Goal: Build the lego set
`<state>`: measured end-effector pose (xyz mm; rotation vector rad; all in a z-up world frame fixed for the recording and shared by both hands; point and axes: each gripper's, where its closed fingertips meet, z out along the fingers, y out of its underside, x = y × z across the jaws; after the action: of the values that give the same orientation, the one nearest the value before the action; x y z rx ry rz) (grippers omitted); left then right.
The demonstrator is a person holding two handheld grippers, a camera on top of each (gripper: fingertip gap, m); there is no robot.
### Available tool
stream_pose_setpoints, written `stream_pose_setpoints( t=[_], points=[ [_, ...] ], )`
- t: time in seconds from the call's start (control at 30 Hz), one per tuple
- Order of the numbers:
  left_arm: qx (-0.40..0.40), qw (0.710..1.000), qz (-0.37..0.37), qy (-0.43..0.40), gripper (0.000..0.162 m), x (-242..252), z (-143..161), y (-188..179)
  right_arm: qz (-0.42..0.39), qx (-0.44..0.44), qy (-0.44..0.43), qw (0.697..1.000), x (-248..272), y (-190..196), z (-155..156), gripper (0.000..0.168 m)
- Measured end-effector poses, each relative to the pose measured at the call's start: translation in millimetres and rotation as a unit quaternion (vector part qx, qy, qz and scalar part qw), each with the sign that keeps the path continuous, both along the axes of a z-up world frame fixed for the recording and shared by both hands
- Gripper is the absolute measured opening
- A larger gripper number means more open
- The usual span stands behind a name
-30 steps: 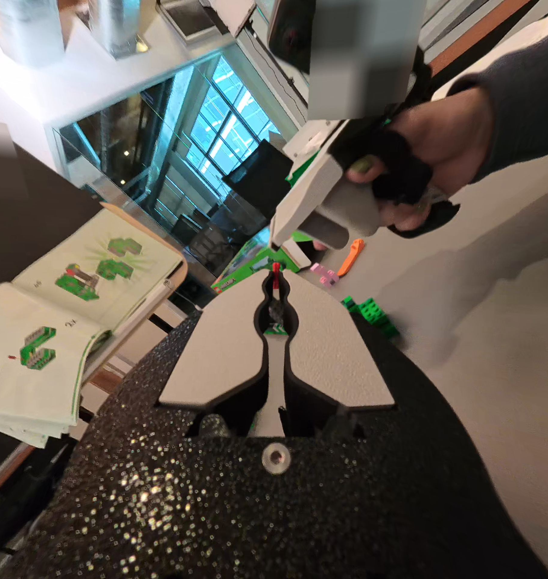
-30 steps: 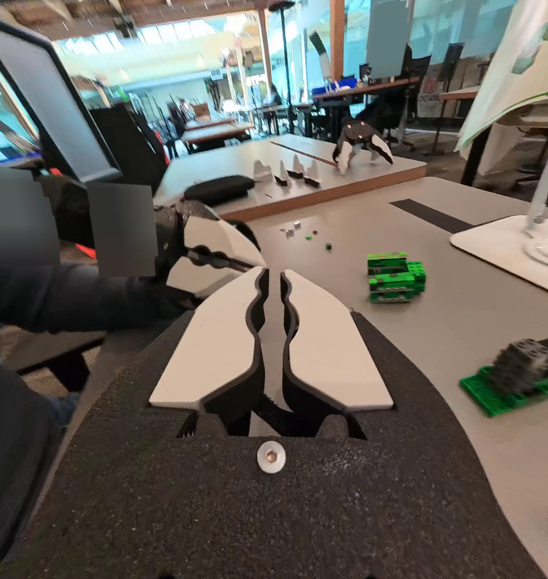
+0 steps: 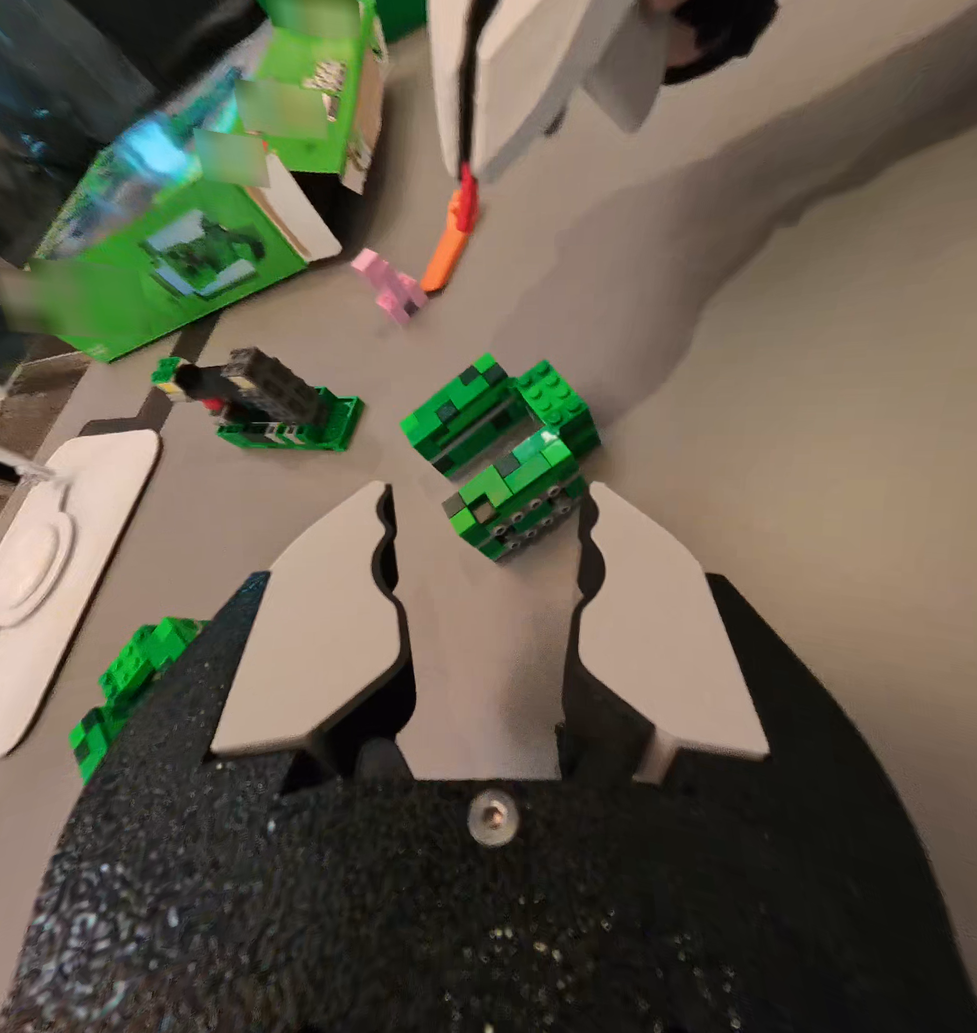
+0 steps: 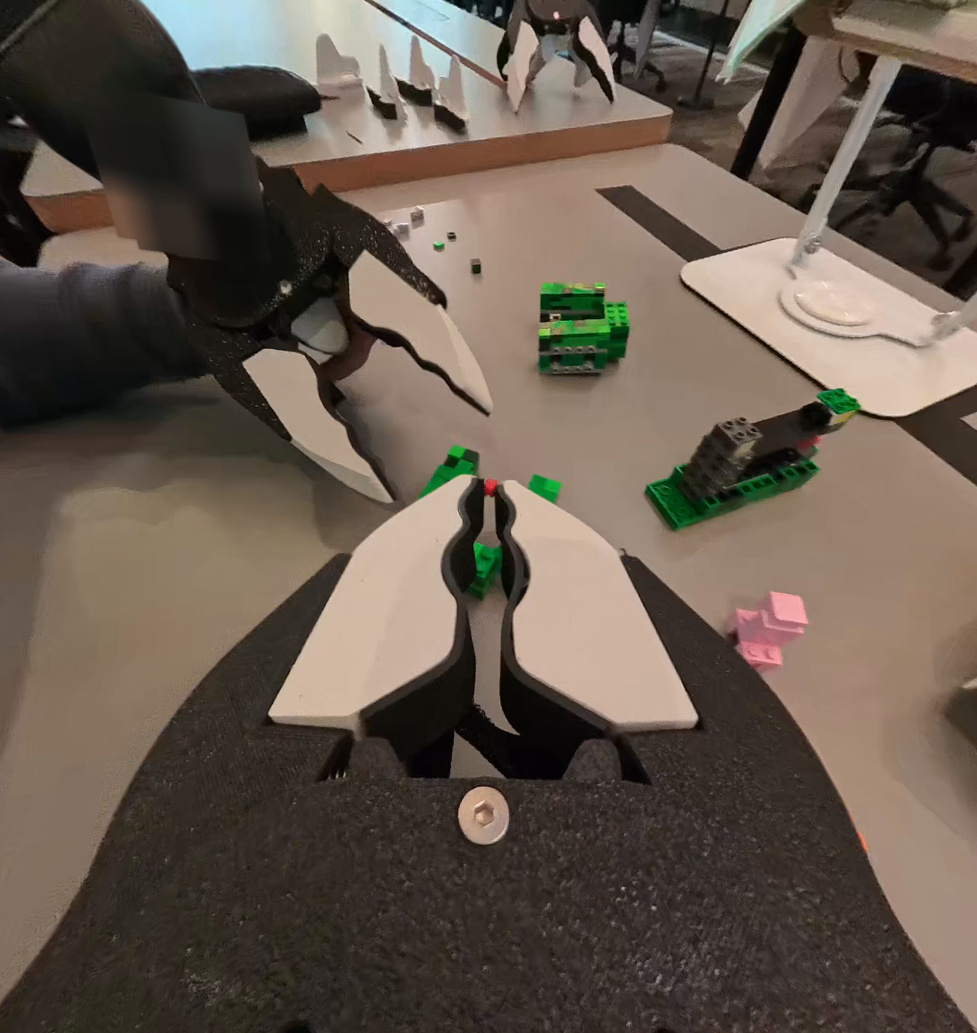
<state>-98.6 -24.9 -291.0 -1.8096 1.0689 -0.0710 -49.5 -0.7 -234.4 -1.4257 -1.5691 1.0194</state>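
Tiny red piece point(image 4: 491, 485) pinched at tips of right tool point(image 4: 492, 492), held above tabletop point(image 4: 139, 559), likely ready for fitting. Green block assembly point(image 3: 503, 453) sits mid-tabletop at 12 o'clock from left tool point(image 3: 486, 492), whose fingers are spread wide and empty, apparently to brace it. Grey-and-green build point(image 3: 285, 408) at 10 o'clock; pink figure point(image 3: 391, 285), orange separator point(image 3: 447, 251) beyond.

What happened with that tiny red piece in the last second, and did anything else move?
The small red piece changed hands: the left tongs, which pinched it a second ago, are now open and empty, lowered toward the green block build. The right tongs, empty before, are now shut on it. The green build, the grey tower on its green plate and the pink figure stayed put.
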Motion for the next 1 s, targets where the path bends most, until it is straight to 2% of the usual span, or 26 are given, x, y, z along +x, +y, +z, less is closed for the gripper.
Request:
stream_pose_setpoints(
  t=[0.03, 0.17, 0.37, 0.47, 0.57, 0.67, 0.73, 0.8, 0.9, 0.97, 1.0],
  points=[
    [0.002, 1.0, -0.011, 0.021, 0.06, 1.3, -2.9, 0.8, -0.003, 0.002, 0.005, 1.0, 0.4, 2.2, 0.2, 0.003],
    [0.03, 0.987, -0.09, 0.129, 0.048, 9.5, -3.9, 0.2, -0.008, -0.006, 0.029, 1.0, 1.2, 7.9, 0.8, 0.003],
    [-0.039, 0.943, -0.167, 0.285, 0.048, 6.2, -24.0, -0.2, -0.012, -0.02, 0.035, 0.999, 5.4, 14.2, -4.6, 0.004],
    [-0.033, 0.932, -0.17, 0.318, 0.036, 7.3, -27.5, 4.3, -0.01, -0.009, 0.046, 0.999, 8.8, 14.3, -0.5, 0.004],
    [-0.036, 0.938, -0.162, 0.306, 0.033, 7.6, -27.3, 5.1, -0.007, 0.005, 0.058, 0.998, 12.4, 13.5, 5.5, 0.004],
    [-0.047, 0.964, -0.123, 0.229, 0.023, 9.4, -19.3, 4.8, -0.009, 0.025, 0.081, 0.996, 16.6, 13.1, 17.7, 0.004],
    [-0.049, 0.987, -0.079, 0.13, 0.022, 12.1, -3.7, 5.4, -0.011, 0.042, 0.103, 0.994, 20.2, 12.3, 29.4, 0.004],
    [-0.061, 0.996, -0.06, -0.005, 0.021, 20.5, 16.7, -0.7, -0.006, 0.051, 0.125, 0.991, 23.3, 9.2, 40.5, 0.004],
    [-0.097, 0.971, -0.044, -0.212, 0.021, 32.8, 47.6, -12.3, 0.012, 0.061, 0.138, 0.988, 25.7, 1.6, 48.3, 0.004],
    [-0.122, 0.929, -0.044, -0.348, 0.021, 39.0, 69.5, -19.8, 0.034, 0.076, 0.148, 0.985, 26.6, -7.3, 51.3, 0.004],
    [-0.132, 0.897, -0.052, -0.419, 0.021, 41.0, 82.5, -23.8, 0.042, 0.085, 0.152, 0.984, 26.7, -11.2, 53.0, 0.004]
  ],
)
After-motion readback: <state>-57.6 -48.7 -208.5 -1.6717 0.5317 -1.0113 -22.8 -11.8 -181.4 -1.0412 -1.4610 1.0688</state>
